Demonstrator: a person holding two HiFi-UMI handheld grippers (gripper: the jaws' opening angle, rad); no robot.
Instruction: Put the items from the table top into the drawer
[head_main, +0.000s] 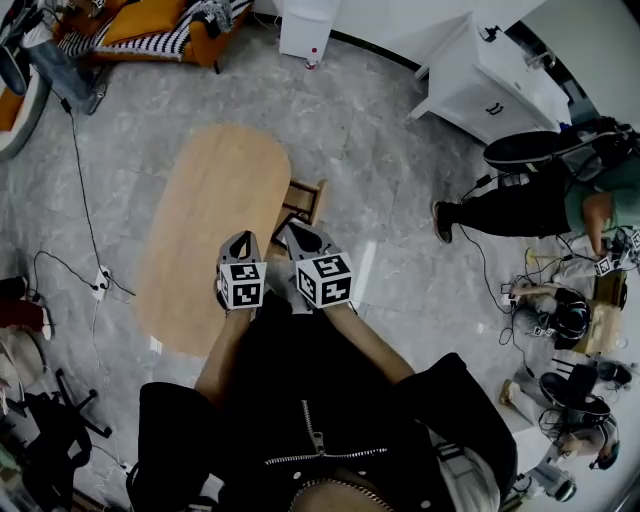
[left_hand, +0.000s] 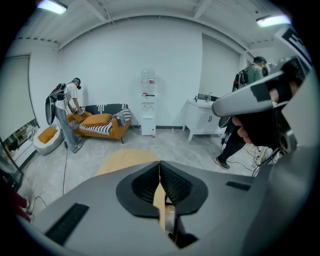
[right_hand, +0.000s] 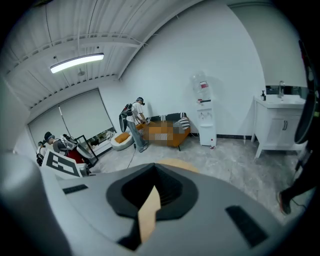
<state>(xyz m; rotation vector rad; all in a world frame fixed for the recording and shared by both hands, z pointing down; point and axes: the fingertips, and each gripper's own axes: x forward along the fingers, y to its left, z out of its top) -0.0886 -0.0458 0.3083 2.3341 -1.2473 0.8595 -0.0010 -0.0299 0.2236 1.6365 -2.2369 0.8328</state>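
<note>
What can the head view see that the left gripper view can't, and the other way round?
Only the head view shows the wearer's black jacket and the marker cube on the left tongs. Only the left gripper view shows the ceiling lights and, close up, those tongs closed with nothing between them. Both show the oval wooden table, the orange sofa and the white cabinet.
</note>
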